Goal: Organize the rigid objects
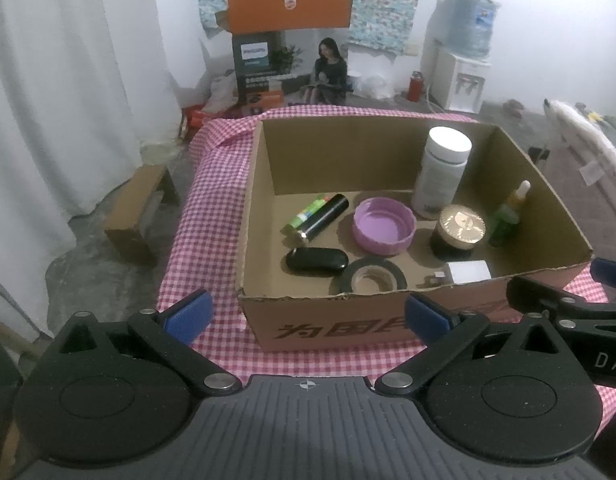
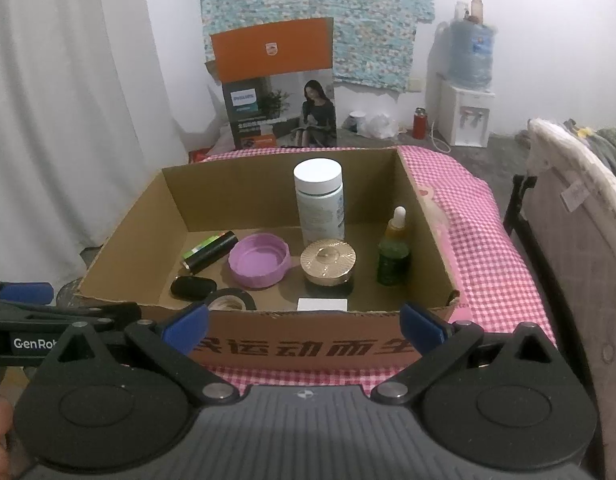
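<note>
While both spread-wide, empty grippers, left [image 1: 306, 314] and right [image 2: 304, 322], hover before the brown cardboard box [image 2: 308, 350], white-capped bottle [image 2: 319, 204], purple lid [image 2: 260, 260], gold-lidded jar [image 2: 327, 266] sit inside.

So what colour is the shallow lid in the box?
Lilac lid, clearest in the right wrist view.

table: pink checked cloth [image 2: 483, 264] | far wall: patterned blue-green fabric [image 2: 371, 8] | floor below: orange-topped printed carton [image 2: 274, 92] | right corner: white water dispenser [image 2: 465, 118] with blue bottle [image 2: 469, 54], red flask [image 2: 419, 123] just beside | left: white curtain [image 1: 56, 92]; small cardboard piece [image 1: 138, 214] on floor
</note>
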`<state>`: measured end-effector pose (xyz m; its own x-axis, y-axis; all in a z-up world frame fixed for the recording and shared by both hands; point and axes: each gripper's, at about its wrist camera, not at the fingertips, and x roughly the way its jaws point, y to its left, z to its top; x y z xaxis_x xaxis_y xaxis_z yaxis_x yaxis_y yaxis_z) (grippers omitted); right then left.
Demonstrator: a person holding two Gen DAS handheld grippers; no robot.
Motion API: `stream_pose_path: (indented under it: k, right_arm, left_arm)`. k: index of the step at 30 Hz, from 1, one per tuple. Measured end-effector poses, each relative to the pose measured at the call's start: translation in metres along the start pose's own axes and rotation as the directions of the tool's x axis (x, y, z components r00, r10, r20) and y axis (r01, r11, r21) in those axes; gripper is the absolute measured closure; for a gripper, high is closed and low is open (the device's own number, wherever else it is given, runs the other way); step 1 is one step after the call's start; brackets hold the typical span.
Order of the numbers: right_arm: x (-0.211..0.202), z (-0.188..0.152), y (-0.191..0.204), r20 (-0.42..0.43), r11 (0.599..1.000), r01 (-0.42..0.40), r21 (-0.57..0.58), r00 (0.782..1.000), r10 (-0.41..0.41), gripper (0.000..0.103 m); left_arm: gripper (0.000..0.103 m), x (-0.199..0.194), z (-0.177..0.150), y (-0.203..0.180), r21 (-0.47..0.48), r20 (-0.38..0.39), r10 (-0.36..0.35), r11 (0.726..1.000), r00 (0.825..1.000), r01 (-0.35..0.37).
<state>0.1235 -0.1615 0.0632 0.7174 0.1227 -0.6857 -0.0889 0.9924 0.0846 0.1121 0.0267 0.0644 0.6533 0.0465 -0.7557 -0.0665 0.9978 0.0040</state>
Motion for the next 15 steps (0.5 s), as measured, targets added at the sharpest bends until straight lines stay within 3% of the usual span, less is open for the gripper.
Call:
stream_pose_path:
  k: [15]
  right_arm:
    - [-0.0011,0.0007,0.0031,0.002,1.0,0.006,-0.015,1.0,-0.006,0.0]
  left_arm:
    - [0.0,-0.0003,0.0002,0.0017,-0.005,-0.003,-0.002,1.0,1.0,0.002]
